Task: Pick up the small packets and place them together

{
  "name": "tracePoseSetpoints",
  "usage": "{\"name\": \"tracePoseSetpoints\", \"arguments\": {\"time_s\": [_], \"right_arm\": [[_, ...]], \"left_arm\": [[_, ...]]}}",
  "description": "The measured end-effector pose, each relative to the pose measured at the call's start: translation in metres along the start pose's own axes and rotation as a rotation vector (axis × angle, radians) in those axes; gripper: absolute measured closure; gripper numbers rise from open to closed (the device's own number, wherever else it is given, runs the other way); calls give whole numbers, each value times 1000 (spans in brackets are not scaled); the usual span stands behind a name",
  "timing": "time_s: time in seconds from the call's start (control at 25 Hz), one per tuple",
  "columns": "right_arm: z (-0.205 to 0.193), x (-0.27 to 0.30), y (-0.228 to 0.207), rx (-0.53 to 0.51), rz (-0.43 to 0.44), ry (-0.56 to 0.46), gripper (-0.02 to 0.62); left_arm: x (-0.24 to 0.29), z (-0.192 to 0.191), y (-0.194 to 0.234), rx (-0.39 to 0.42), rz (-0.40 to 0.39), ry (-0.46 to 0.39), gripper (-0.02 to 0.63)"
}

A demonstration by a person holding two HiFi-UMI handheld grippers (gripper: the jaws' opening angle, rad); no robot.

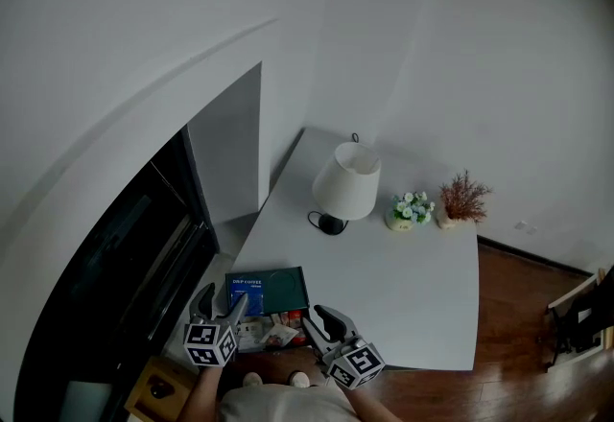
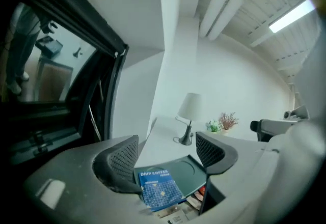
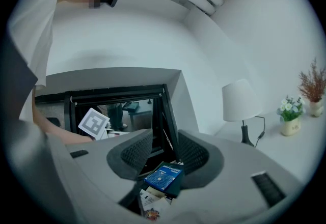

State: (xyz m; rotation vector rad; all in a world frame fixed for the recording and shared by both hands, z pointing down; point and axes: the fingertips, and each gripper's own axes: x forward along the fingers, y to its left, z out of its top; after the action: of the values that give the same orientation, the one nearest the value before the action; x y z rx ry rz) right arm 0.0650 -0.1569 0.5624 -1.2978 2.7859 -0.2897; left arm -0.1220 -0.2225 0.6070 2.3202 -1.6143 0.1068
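Observation:
A dark green flat box [image 1: 286, 291] lies at the table's near left corner, with a blue drip-coffee packet [image 1: 246, 293] on its left part. Several small packets [image 1: 278, 329] lie mixed just in front of the box. My left gripper [image 1: 223, 300] hovers over the blue packet [image 2: 159, 192] and the box [image 2: 186, 172], jaws wide open with nothing between them. My right gripper [image 1: 317, 319] stands at the box's right front, pointing left. Its jaws are partly apart, and no thing shows between its pads. The blue packet [image 3: 163, 177] and small packets [image 3: 150, 202] lie below it.
A white table [image 1: 403, 276] carries a lamp [image 1: 345, 182], a small flower pot [image 1: 411, 209] and a dried plant [image 1: 463, 199] at the back. A dark window [image 1: 115, 276] runs along the left, and wooden floor shows at the right.

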Motion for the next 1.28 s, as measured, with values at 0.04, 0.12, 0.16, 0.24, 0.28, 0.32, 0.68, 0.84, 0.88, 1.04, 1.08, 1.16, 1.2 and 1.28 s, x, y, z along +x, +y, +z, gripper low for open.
{"name": "tracePoseSetpoints", "arguments": {"time_s": [0.04,0.12,0.16,0.24,0.28,0.32,0.68,0.84,0.88,1.04,1.08,1.16,1.2,1.28], "right_arm": [[2,0,-1,-3,-2,-8,442],[7,-1,-2,-16,-6,-23,442],[8,-2,-2,-25,-8,-28,442],[12,-3,-3,-40,-13,-34,442],[14,-3,-4,-45,-17,-38,442],[15,-4,-6,-47,-22,-41,442],[11,-13,-16,-29,-58,-37,442],[9,-18,-17,-22,-68,-30,442],[9,-19,-17,-22,-69,-29,442],[8,-24,-19,-17,-79,-28,442],[7,-25,-19,-16,-83,-27,442],[5,-28,-18,-13,-87,-24,442],[3,-29,-18,-11,-87,-22,442],[1,-29,-15,-9,-81,-15,442]], "left_arm": [[-10,13,-5,35,3,-47,250],[-30,35,-11,104,29,-127,250],[-41,43,-12,131,53,-164,250],[-61,56,-10,155,114,-238,235],[-69,58,-6,148,140,-265,202],[-75,57,-3,131,156,-274,202],[-90,43,2,122,160,-218,303],[-79,34,-21,174,53,-185,318],[-77,33,-26,178,34,-176,315],[-68,18,-38,178,-2,-142,304],[-64,9,-41,188,-18,-110,304],[-52,-20,-47,220,-71,-6,304],[-44,-39,-49,236,-102,57,304],[-31,-80,-54,265,-161,187,304]]}}
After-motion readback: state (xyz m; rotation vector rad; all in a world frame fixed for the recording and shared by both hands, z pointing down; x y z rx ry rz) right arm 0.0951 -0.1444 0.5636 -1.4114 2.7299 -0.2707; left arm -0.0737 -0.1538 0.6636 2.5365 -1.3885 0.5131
